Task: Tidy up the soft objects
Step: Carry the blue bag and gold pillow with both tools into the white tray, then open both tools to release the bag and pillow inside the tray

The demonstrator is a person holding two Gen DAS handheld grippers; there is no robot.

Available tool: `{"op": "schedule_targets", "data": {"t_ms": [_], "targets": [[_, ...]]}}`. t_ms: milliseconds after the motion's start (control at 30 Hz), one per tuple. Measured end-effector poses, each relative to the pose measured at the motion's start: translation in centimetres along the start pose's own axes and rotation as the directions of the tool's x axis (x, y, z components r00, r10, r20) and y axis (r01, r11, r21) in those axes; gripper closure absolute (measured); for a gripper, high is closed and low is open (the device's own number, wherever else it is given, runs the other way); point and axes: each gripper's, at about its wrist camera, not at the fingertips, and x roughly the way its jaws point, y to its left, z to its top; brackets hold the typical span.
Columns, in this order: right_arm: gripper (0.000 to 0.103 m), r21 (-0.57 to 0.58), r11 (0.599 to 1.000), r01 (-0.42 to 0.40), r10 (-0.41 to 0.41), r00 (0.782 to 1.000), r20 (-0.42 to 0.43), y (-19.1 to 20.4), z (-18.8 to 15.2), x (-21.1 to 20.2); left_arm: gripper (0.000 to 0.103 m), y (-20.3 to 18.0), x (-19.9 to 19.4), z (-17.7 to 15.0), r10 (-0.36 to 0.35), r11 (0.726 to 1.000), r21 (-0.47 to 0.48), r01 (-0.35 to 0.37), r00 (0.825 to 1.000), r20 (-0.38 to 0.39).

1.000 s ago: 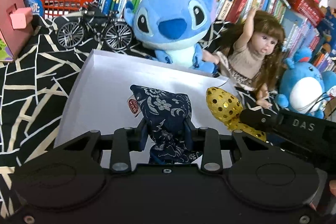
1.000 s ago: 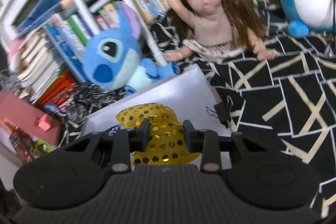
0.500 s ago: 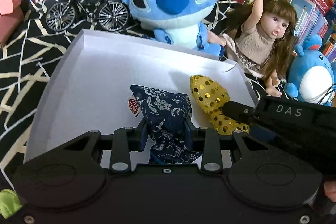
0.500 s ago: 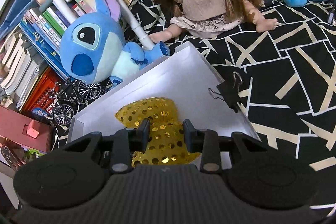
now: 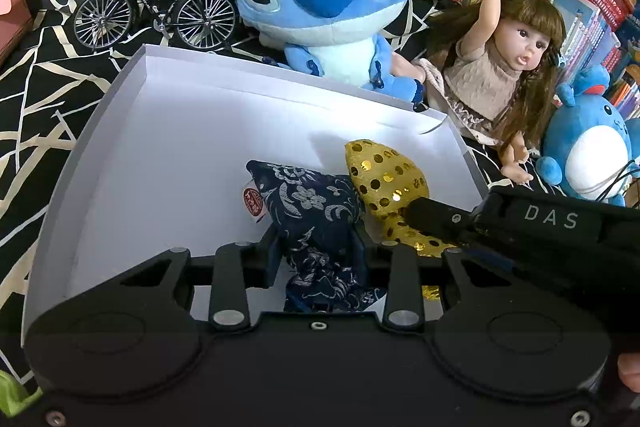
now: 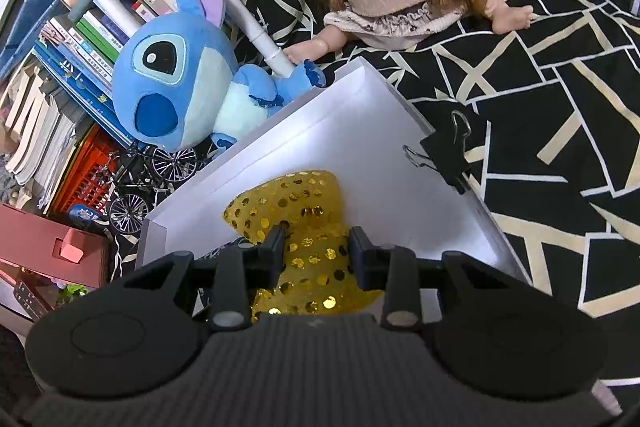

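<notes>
Only right view: binder clip (image 6: 444,157).

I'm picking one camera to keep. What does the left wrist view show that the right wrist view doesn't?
Left wrist only: the left gripper shut on the navy floral pouch, and the right gripper's body from outside. Right wrist only: the black binder clip on the box wall. Both: the gold sequin pouch in the right gripper, inside the white box.
</notes>
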Motion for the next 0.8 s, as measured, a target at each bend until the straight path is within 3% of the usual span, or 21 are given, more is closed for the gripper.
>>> {"op": "schedule_targets", "data": {"t_ms": [133,333,400,467,800], "targets": [[0.059,-0.014,1.0,-0.009,0.009,1.0,0.002,0.1,0.1,-0.3,0.066,0.0,-0.1,0.0,-0.011,1.0,-0.001,0.011,1.0,-0.007],[0.046,-0.031,0.999,-0.027,0.027,0.999,0.02,0.0,0.1,-1.4,0.047,-0.1,-1.7,0.1,-0.013,1.0,0.009,0.013,1.0,0.018],[0.041,-0.027,0.999,-0.034,0.035,0.999,0.024,-0.2,0.2,-1.9,0.033,-0.4,-2.8,0.1,-0.013,0.999,0.031,0.012,0.999,0.041],[0.036,-0.034,0.999,-0.039,0.041,0.999,0.033,-0.3,0.2,-2.4,0.027,-0.6,-3.9,-0.1,-0.01,0.999,0.053,0.007,0.998,0.069],[0.022,-0.17,0.985,-0.037,0.06,0.989,0.132,-0.1,-0.6,-7.0,0.019,-1.3,-9.2,-1.7,-0.002,0.994,0.108,-0.015,0.988,0.156]]}}
